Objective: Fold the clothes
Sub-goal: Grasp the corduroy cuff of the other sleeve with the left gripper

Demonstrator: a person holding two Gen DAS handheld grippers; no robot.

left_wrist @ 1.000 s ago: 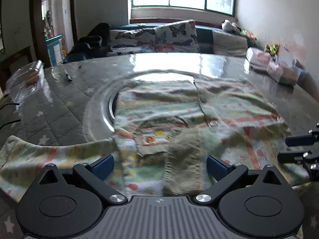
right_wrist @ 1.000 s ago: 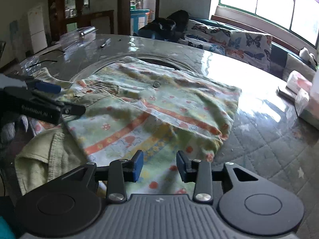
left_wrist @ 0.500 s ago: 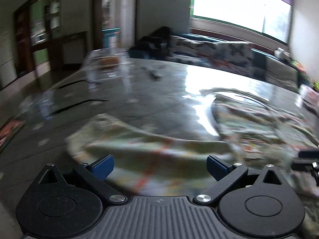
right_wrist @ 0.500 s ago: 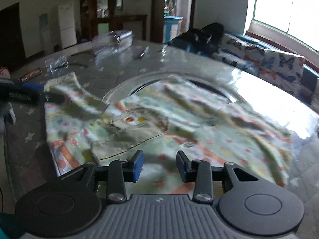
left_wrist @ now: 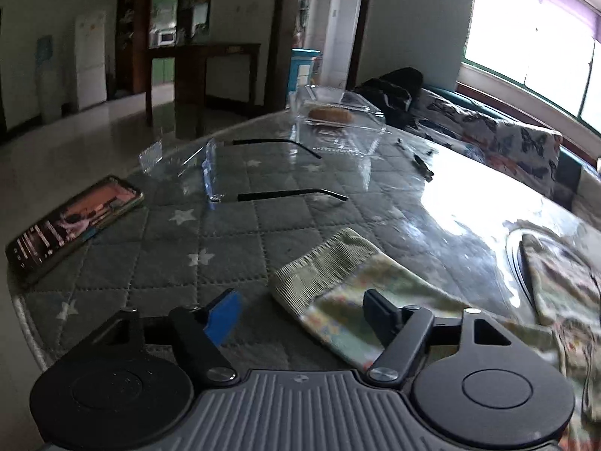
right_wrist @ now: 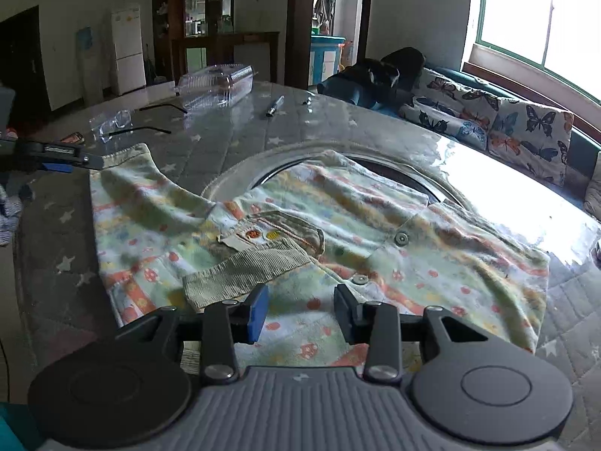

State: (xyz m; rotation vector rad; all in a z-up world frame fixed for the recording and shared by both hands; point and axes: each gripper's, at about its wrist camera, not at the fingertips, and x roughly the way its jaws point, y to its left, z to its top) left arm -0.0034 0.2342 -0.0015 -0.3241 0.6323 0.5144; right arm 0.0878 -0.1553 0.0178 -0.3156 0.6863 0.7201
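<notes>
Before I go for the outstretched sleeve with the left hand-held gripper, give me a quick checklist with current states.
1. Left hand-held gripper open and empty: ok.
2. Sleeve cuff within its jaw gap: ok, the ribbed end lies just ahead, between the fingers; no contact yet.
3. Right hand-held gripper open and empty: ok, low over the shirt's hem.
4. Shirt spread flat: not ok, the body is wrinkled and the other cuff already lies folded across it.
5. Fold path clear: ok, the phone and glasses lie off the cloth.
6. Cloth lifted off the table: cannot tell.
</notes>
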